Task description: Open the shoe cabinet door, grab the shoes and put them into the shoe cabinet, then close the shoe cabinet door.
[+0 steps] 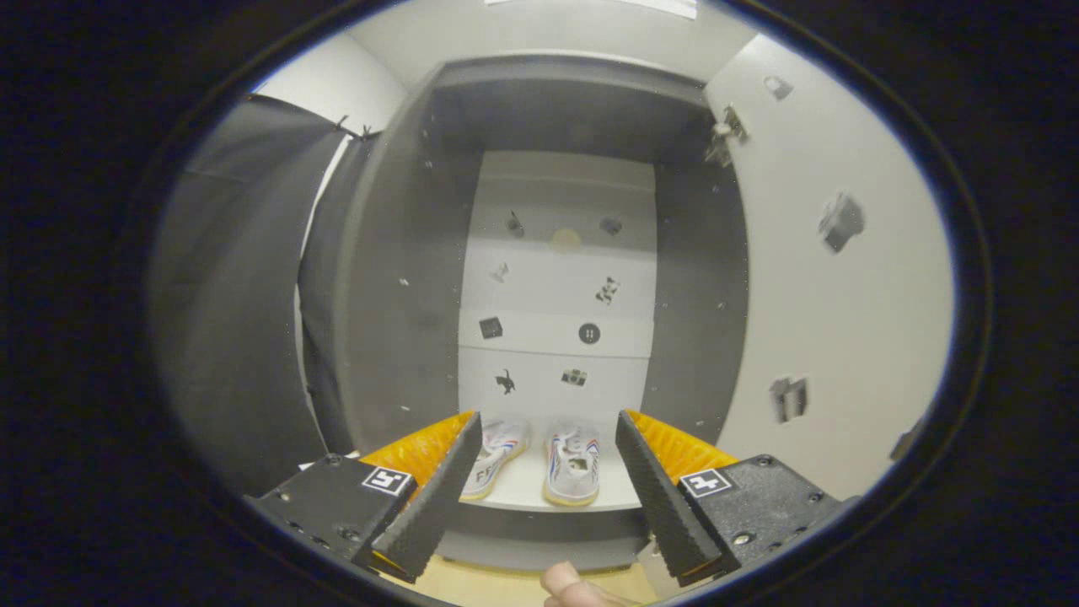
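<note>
Looking straight into the shoe cabinet [396, 253], I held my hand-held gripper [548, 459] in front of it with its two fingers spread wide apart. Nothing was between them but air, so the hand-held gripper was open and held nothing.

The cabinet door [826, 278] stood open, swung out to the right side. Its white inner face had a few small dark pictures stuck on it. A metal hinge [725, 135] sat near the top, where the door met the cabinet.

Inside, the cabinet had dark gray side walls and a white back wall [560, 287]. That back wall also had small dark stickers on it, set in rows.

The two shoes [539, 464] were down on the bottom shelf [527, 487] of the cabinet. They were white sneakers with red and blue marks on them. They lay side by side, toes pointing out toward me, a little apart from each other. I saw them beyond my fingers, in the gap between the two fingertips. The left shoe was partly hidden behind my left finger [438, 489]. My right finger [653, 493] stood just to the right of the other shoe.

Below the fingers I could see a bit of pale wooden floor [472, 586], and the tip of a finger of my own hand [569, 586] poked in there.

A black cloth [228, 295] hung to the left of the cabinet.
</note>
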A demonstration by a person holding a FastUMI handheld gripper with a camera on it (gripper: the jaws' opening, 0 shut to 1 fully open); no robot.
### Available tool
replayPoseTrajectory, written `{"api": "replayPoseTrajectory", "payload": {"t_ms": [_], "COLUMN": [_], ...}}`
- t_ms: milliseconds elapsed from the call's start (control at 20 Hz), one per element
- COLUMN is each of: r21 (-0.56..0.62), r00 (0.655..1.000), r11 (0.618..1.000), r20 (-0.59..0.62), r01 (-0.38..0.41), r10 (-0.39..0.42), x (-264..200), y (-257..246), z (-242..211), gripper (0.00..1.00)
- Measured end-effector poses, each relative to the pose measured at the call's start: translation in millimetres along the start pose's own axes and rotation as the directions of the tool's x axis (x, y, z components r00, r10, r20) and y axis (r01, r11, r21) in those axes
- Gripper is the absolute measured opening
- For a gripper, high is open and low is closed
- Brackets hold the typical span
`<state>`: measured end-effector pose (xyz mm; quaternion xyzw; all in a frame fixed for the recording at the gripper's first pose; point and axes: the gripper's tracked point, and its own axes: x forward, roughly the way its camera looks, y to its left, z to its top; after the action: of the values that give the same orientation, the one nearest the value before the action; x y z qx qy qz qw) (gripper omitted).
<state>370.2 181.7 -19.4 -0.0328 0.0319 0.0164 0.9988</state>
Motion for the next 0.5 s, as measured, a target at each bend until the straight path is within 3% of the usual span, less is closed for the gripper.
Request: {"api": "replayPoseTrajectory", "payload": {"t_ms": [100, 500], "r21": [0.014, 0.018], "r00": [0.999, 0.976], "r11": [1.000, 0.997], "r20": [0.044, 0.204], "r01": [-0.011, 0.070], "r10": [0.011, -0.072], "x": [-45, -191], "y": [1, -68], "z": [28, 121], "gripper": [1.00, 1.00]}}
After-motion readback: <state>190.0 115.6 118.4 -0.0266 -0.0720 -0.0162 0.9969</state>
